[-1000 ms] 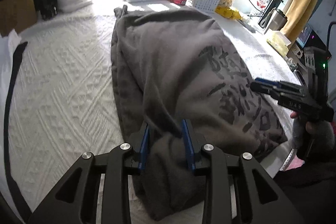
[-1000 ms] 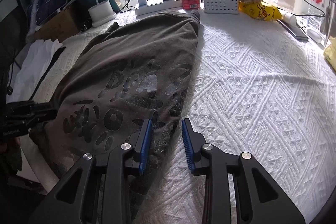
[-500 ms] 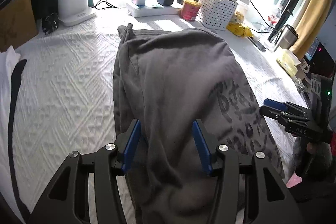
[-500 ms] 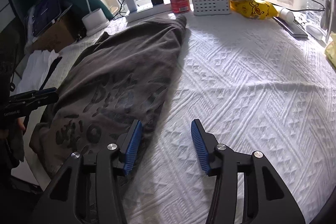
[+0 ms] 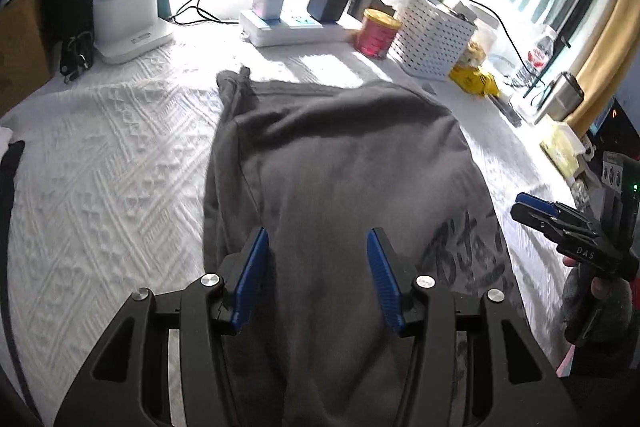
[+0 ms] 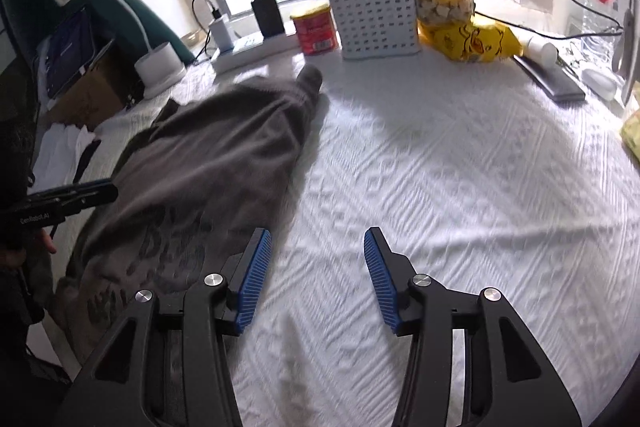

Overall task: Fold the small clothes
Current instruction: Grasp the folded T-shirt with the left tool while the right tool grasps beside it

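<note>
Left wrist view: the left gripper [image 5: 316, 275] is hanging at the bottom of the frame with its blue pads wide apart, gripping nothing, over the grey shirt [image 5: 340, 179] that's lying down the middle of the white bench cover [image 5: 108, 179]. The right gripper [image 5: 532, 207] is poking in at the right edge.

Right wrist view: the right gripper [image 6: 316, 275] is sitting wide too, nothing in it, over bare cover [image 6: 460, 167]. The shirt [image 6: 208, 163] is lying left of center, with a red can [image 6: 316, 29] and white basket [image 6: 376, 11] up top.
</note>
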### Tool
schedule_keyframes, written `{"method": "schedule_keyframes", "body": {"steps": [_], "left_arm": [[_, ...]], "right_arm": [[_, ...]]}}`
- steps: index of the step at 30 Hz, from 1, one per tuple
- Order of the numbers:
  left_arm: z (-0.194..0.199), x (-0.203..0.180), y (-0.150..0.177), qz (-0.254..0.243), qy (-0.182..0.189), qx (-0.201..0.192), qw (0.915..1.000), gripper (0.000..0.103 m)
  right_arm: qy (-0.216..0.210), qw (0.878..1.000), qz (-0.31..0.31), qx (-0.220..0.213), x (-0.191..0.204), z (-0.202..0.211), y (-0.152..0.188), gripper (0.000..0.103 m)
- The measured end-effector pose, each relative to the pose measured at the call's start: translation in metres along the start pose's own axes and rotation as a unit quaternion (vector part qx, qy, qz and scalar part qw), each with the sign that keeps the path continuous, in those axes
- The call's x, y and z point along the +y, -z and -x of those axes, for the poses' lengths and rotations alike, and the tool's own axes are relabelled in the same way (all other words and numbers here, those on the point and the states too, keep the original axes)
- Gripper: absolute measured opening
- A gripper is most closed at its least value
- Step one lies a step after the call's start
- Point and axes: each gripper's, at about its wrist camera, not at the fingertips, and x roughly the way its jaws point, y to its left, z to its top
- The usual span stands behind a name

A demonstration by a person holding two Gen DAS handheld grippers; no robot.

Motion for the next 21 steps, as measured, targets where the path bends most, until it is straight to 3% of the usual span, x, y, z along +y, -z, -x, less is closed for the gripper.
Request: {"method": "schedule_keyframes", "body": {"steps": [1, 4, 14, 17, 19, 21], "left_arm": [[0.000, 0.003, -0.004, 0.001, -0.002, -0.003, 1.0000, 0.051], [0.002, 0.014, -0.015, 0.006, -0.010, -0.013, 0.9998, 0.051], [-0.019, 0.052, -0.043, 0.027, -0.038, -0.018, 0.9987, 0.051], [-0.033, 0.061, -0.046, 0.048, -0.016, -0.007, 0.9987, 0.051], [-0.035, 0.064, -0.048, 0.056, 0.002, -0.018, 0.9982, 0.066], [-0.038, 0.062, -0.051, 0.056, 0.017, -0.019, 0.9981, 0.073]], "right_arm": [[0.004, 1.000, -0.002, -0.004, -0.002, -0.001, -0.005, 0.054], [0.010, 1.000, -0.009, -0.009, -0.008, -0.004, -0.014, 0.074], [0.013, 1.000, -0.015, -0.019, -0.013, -0.022, -0.039, 0.074], [0.008, 1.000, -0.014, -0.016, -0.010, -0.031, -0.043, 0.074], [0.001, 1.000, -0.013, -0.013, -0.007, -0.038, -0.047, 0.074], [-0.005, 1.000, -0.013, -0.010, -0.004, -0.043, -0.049, 0.074]]}}
